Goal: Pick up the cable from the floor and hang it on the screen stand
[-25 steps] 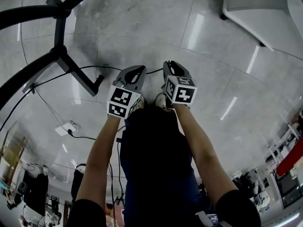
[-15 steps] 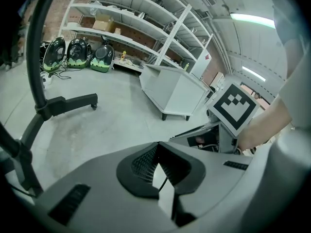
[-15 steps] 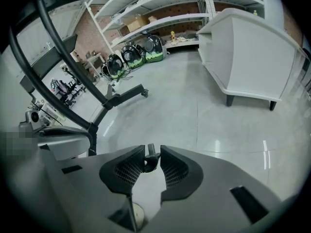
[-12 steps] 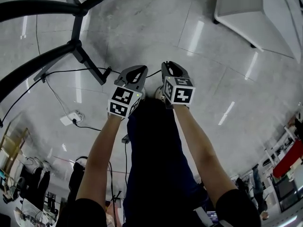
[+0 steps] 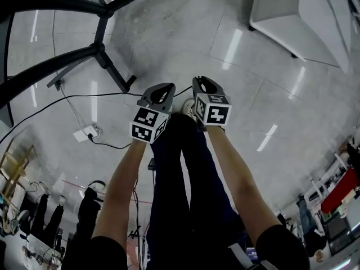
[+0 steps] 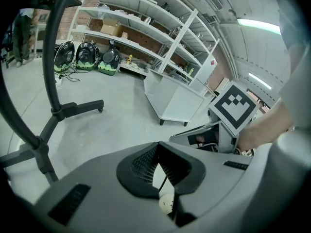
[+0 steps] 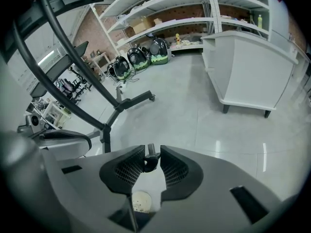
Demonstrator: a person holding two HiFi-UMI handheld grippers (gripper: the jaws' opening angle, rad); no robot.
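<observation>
Both grippers are held side by side above the floor in the head view. My left gripper is shut on a thin black cable. The cable runs between the pads and trails left over the floor. A short stretch bridges across to my right gripper, which is shut on the cable's black plug end. The black screen stand, with spread legs and a curved post, stands at the upper left, apart from both grippers.
A white cabinet on feet stands at the upper right. A white power strip lies on the floor to the left, with cables. Shelving and dark bags line the far wall. The person's legs are below the grippers.
Both grippers have risen together from the floor, still side by side, and the cable has lifted with them. The stand's legs have slid rightward in the head view.
</observation>
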